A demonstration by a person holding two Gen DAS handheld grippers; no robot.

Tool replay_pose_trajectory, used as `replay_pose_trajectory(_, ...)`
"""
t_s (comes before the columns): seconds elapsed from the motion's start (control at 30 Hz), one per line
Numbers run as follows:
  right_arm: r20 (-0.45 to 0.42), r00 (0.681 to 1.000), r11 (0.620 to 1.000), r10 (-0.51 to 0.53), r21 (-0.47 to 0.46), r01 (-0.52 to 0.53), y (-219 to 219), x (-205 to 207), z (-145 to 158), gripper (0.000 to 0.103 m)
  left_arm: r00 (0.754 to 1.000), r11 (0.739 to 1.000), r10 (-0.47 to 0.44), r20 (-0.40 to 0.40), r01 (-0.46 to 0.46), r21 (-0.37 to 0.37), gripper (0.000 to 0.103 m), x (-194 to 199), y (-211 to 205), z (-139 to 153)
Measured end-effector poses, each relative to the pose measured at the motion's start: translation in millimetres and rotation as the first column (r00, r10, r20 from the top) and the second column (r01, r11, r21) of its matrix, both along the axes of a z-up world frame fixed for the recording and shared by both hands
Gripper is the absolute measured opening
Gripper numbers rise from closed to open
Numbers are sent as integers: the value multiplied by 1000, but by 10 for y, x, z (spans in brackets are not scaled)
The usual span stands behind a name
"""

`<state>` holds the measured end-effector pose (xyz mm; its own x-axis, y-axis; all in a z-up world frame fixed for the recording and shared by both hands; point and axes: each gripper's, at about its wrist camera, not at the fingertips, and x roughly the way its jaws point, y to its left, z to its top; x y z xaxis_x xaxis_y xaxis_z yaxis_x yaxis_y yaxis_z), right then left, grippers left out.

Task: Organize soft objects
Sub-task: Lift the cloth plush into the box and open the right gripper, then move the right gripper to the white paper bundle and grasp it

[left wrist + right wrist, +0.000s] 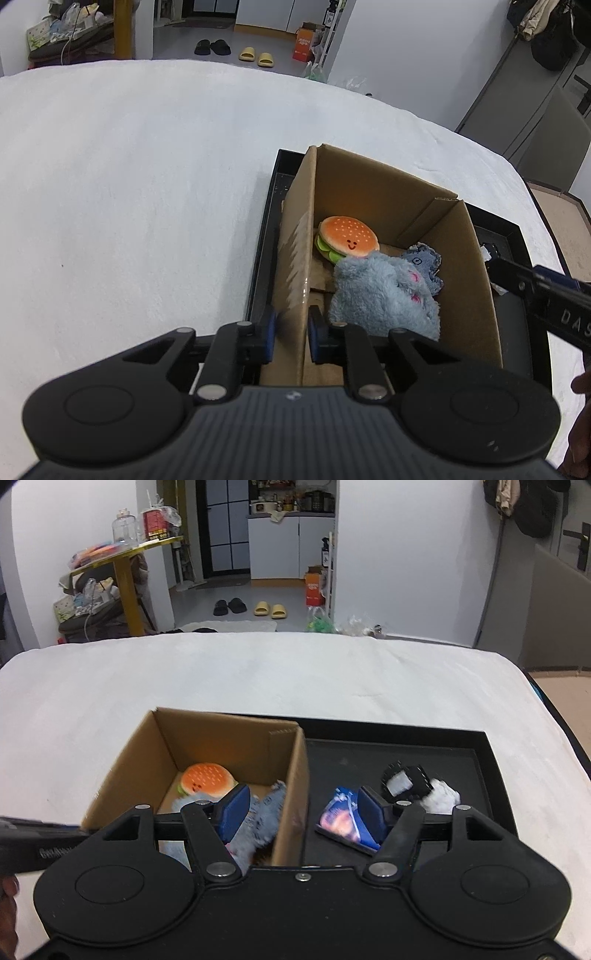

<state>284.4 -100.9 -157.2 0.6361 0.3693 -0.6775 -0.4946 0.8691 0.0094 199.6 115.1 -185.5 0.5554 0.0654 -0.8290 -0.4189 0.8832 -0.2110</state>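
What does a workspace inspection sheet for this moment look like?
Surface: white padded surface bearing a black tray.
Job's things: cardboard box in the tray holds a burger plush, blue plush and denim piece.
Clutter: colourful packet and white wad lie in the tray.
Grippers: left gripper shut on the box wall; right gripper open, straddling the box's right wall.
Cables: nothing seen.
Surroundings: slippers on the floor.
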Motion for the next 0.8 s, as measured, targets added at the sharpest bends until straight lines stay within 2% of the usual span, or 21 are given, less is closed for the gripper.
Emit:
replay_pose_trajectory(0.43,-19,999,999,-41,6,41,-278,8,-62,64,1000,997,5,-1,-4,72,17,17,-97,83)
replay_pose_trajectory(0.57,-23,998,998,-57,12,58,-360,46,-95,64,1000,997,11,1,-12,74,22,49,-94,106)
replay_pose_trajectory(0.63,-25,997,998,-66,13,67,-395,76,-111,64,1000,997,17,-1,-17,76,28,66,-96,116)
replay_pose_trajectory(0.7,-28,997,997,-76,15,76,-432,109,-132,64,1000,997,26,1,-26,76,41,82,-101,128)
replay_pose_trajectory(0.8,-30,996,996,-89,17,90,-498,173,-166,64,1000,995,30,5,-31,93,52,115,-133,144)
